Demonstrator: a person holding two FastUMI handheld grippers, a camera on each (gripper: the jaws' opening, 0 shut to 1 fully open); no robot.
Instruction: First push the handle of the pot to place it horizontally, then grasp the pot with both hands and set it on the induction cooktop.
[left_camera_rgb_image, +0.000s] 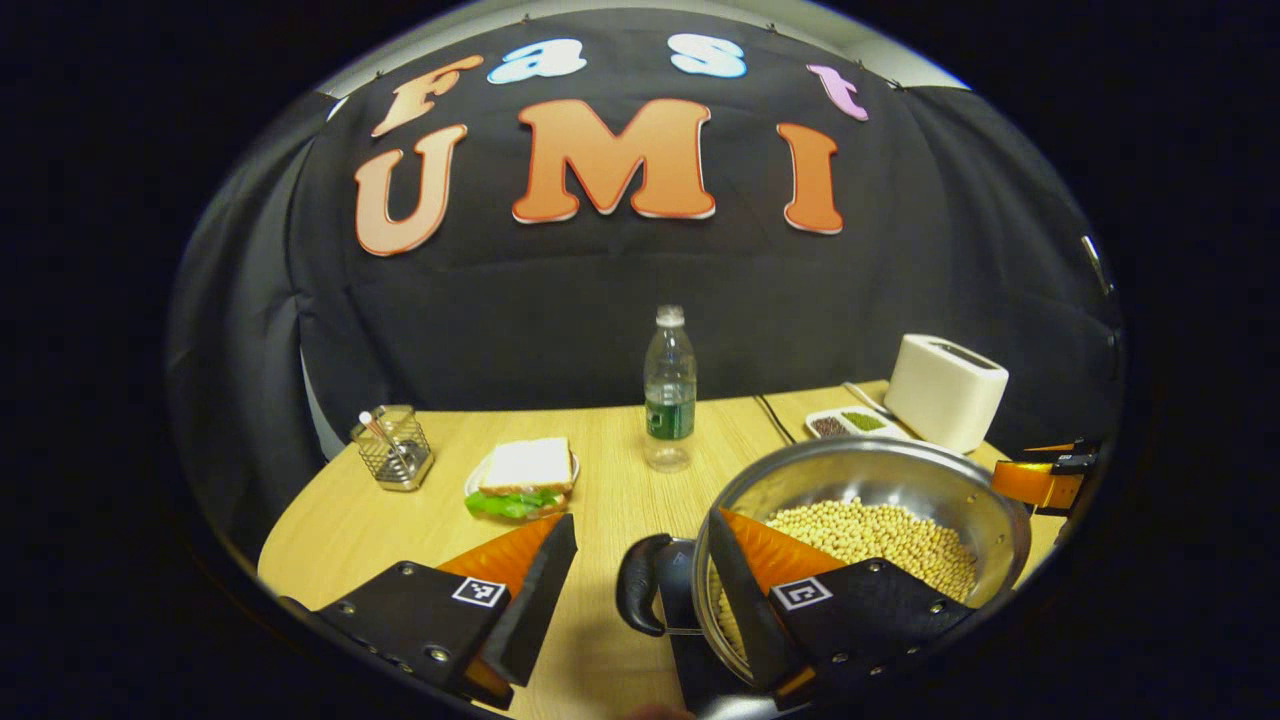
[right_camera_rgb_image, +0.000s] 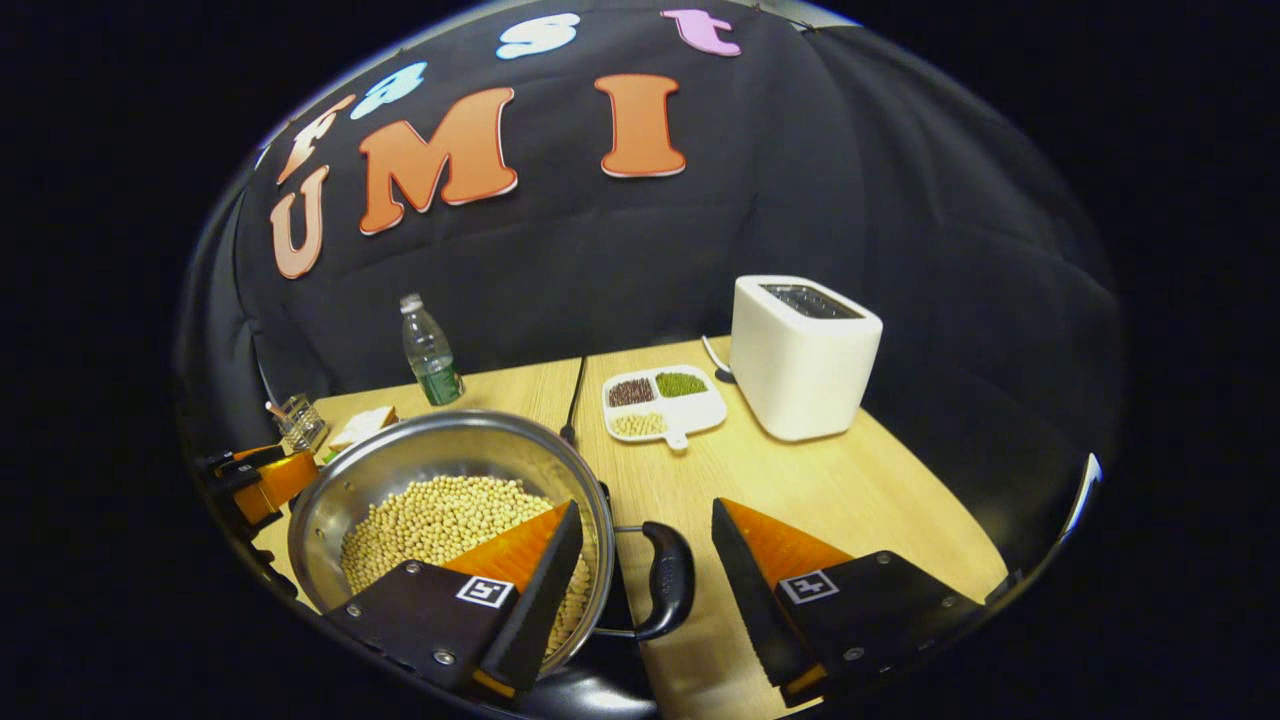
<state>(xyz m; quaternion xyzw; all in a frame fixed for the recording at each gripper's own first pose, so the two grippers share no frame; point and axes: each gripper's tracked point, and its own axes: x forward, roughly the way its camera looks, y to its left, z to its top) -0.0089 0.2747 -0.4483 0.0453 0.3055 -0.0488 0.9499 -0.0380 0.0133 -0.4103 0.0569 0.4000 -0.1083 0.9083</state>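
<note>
The round stainless-steel pot (left_camera_rgb_image: 870, 500), part-filled with pale soybeans (right_camera_rgb_image: 440, 525), sits at the near edge of the light wooden table (right_camera_rgb_image: 850, 490), on what looks like a glossy black surface – probably the induction cooktop, though too little of it shows to be sure. In the left gripper view, the left gripper (left_camera_rgb_image: 640, 590) stands wide open, gripping nothing, straddling the pot's black loop side handle (left_camera_rgb_image: 640, 585), with its right finger reaching over the rim. In the right gripper view, the right gripper (right_camera_rgb_image: 645, 575) is likewise spread wide and empty around the opposite black side handle (right_camera_rgb_image: 665, 580). Judged as the two-handed grasp: close both sets of fingers squarely on the handles together, then keep the pot level – a tilt would spill the beans. The white toaster (right_camera_rgb_image: 805, 355) and the white divided dish of beans (right_camera_rgb_image: 660, 405) stand well apart.
</note>
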